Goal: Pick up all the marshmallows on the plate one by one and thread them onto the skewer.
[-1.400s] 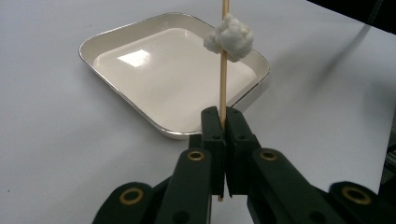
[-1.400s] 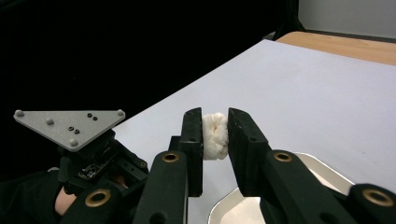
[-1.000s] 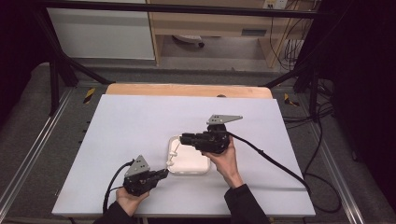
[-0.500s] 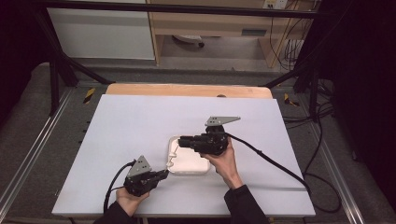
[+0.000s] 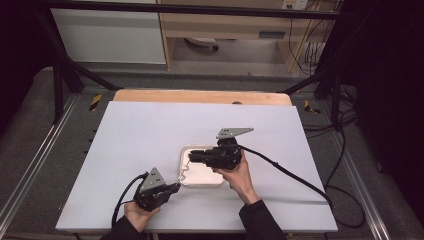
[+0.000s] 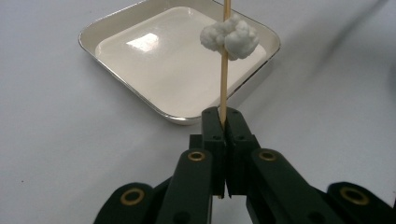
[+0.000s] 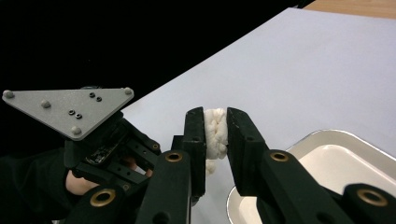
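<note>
**Right gripper edges toward the skewer**

Since the earlier frames the right gripper (image 5: 192, 156) has shifted slightly toward 9 o'clock over the tray (image 5: 202, 182); the left gripper (image 5: 176, 187) has kept still.

On the white table (image 5: 150, 130), the shallow, glossy, round-cornered tray lies near 6 o'clock. Left jaws are clenched on a thin wooden skewer (image 6: 224, 79) carrying a fluffy white cotton wad (image 6: 229, 36) above the tray. Right jaws squeeze another soft cotton piece (image 7: 215, 130).

To thread it well, I'd line the piece up with the skewer tip and push gently, keeping the skewer steady.
</note>
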Motion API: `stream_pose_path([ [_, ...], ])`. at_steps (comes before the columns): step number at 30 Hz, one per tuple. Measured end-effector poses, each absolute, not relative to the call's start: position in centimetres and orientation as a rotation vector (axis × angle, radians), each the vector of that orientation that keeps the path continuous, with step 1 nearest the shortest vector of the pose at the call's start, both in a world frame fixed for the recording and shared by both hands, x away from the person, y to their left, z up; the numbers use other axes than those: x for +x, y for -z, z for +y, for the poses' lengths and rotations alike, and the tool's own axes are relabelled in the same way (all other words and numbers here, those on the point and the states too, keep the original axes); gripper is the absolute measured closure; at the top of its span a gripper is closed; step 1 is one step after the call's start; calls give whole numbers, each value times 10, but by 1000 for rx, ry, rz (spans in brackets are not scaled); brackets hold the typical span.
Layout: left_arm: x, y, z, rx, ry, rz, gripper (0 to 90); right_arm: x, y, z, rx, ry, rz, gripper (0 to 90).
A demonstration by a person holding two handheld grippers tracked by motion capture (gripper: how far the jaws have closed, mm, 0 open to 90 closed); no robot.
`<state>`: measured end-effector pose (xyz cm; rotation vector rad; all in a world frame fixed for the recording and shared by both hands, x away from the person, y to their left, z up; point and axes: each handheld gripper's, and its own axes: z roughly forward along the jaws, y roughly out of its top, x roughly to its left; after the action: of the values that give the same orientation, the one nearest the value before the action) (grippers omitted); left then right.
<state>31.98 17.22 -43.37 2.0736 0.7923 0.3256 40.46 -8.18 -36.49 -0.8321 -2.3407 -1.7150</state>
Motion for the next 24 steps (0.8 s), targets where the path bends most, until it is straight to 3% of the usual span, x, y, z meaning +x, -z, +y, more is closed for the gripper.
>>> stream_pose_path([
  [16,322,433,175,2025,-292,805,885,400,384,-69,-811,1704,-2349,768],
  [17,323,433,174,2025,-287,803,885,400,383,-70,-809,1702,-2361,755],
  [19,322,433,174,2021,-291,804,885,399,382,-72,-822,1718,-2396,632],
  [24,324,434,178,2001,-280,831,884,399,374,-84,-853,1766,-2386,523],
])
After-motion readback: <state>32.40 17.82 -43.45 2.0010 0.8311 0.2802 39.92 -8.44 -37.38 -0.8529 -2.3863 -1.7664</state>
